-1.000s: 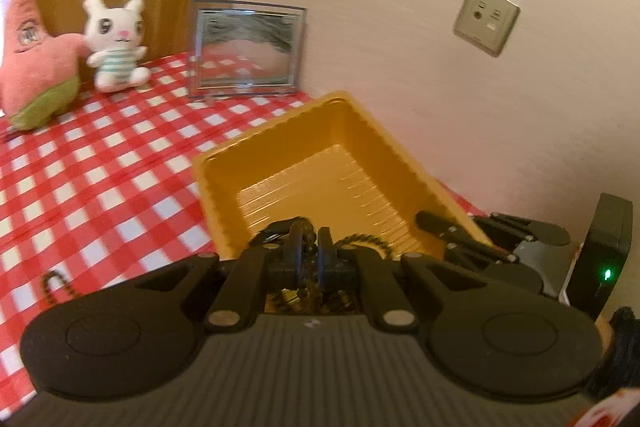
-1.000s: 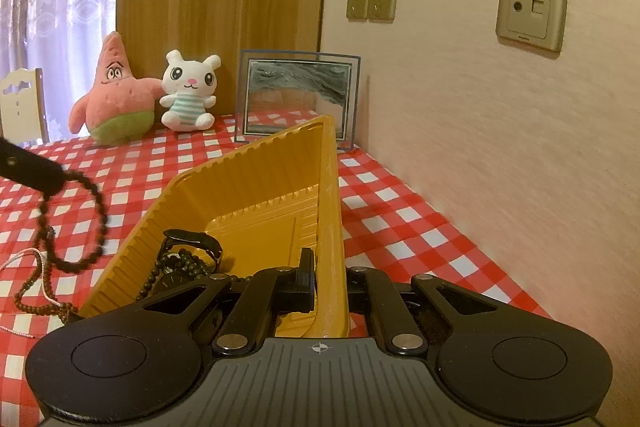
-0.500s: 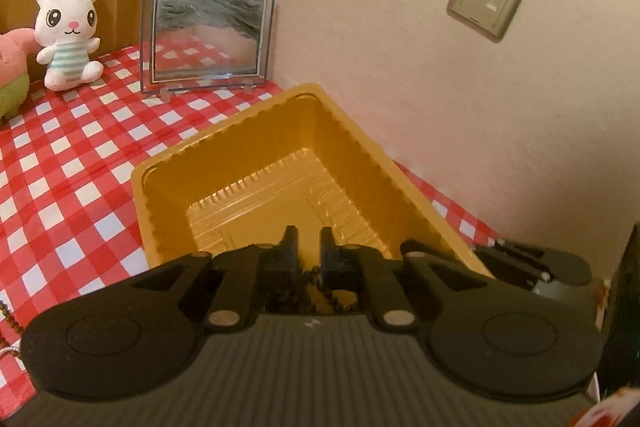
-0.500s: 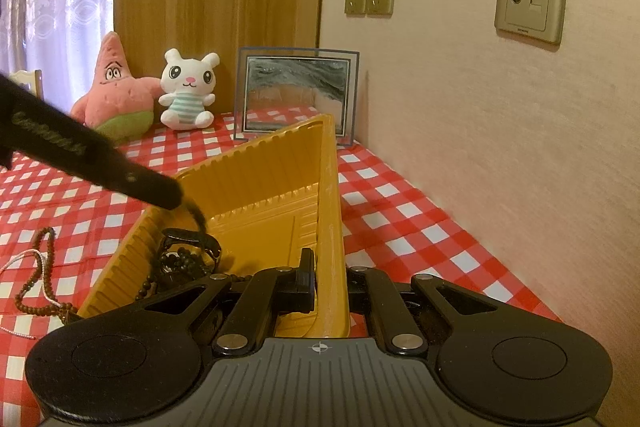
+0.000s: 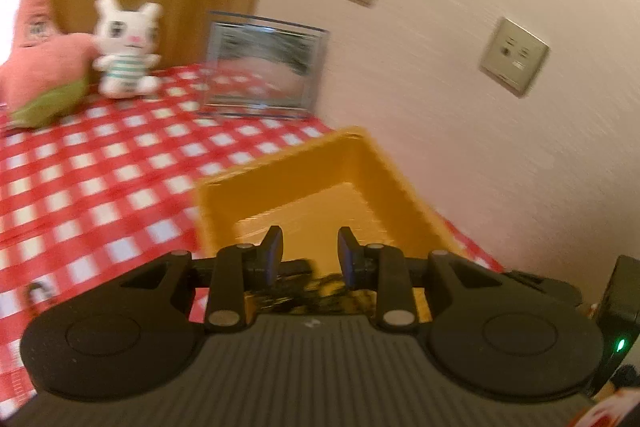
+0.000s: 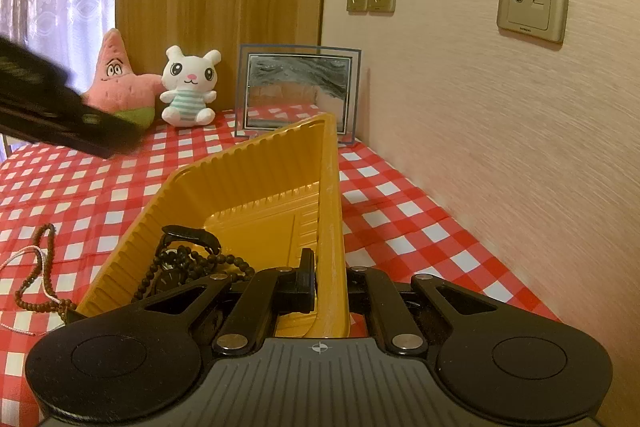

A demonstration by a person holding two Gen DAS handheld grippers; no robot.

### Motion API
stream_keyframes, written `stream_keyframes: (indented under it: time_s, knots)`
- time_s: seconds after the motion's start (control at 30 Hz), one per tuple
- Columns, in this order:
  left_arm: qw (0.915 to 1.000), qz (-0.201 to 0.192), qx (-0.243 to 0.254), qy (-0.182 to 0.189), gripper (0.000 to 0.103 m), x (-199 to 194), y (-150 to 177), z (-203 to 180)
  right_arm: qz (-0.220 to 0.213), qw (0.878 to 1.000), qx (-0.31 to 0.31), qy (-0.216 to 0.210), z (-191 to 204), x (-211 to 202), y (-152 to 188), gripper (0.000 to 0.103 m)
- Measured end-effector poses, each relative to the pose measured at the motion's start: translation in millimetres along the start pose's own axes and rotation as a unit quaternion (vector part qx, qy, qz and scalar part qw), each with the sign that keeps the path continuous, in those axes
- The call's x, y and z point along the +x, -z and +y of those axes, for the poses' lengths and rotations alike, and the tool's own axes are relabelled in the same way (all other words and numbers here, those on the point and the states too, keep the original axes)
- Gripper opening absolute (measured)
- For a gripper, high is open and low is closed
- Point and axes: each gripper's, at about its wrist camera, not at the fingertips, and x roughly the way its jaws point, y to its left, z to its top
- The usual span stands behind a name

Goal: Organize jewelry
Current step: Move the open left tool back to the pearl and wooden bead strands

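Dark bead bracelet (image 6: 188, 267) now lying in yellow tray (image 6: 256, 171) beside watch (image 6: 192, 235), dropped by left gripper (image 5: 310, 257), since opened and lifting away; right gripper (image 6: 330, 279) clamping tray wall; second bracelet (image 6: 38, 271) waiting left of tray.

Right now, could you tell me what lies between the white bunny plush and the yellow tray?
In the right wrist view, only bare checkered tablecloth lies between the white bunny plush and the yellow tray.
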Motion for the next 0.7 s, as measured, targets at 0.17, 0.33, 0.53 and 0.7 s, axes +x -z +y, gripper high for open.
stream_keyframes:
  time_s: [0.17,0.33,0.53,0.7]
  knots:
    - [0.997,-0.006,-0.016,-0.076,0.026,-37,9,46,-0.001,1.0,0.0,0.0,1,-1,0,0.005]
    - [0.9871,-0.005,-0.038,-0.155,0.026,-69,23,94,-0.001,1.0,0.002,0.0,1,0,0,0.005]
    - [0.9764,0.016,-0.052,-0.209,0.026,-94,48,127,-0.001,1.0,0.001,0.001,1,0,0,0.005]
    - [0.971,0.043,-0.059,-0.228,0.026,-96,71,139,0.0,1.0,0.001,0.001,1,0,-1,0.005]
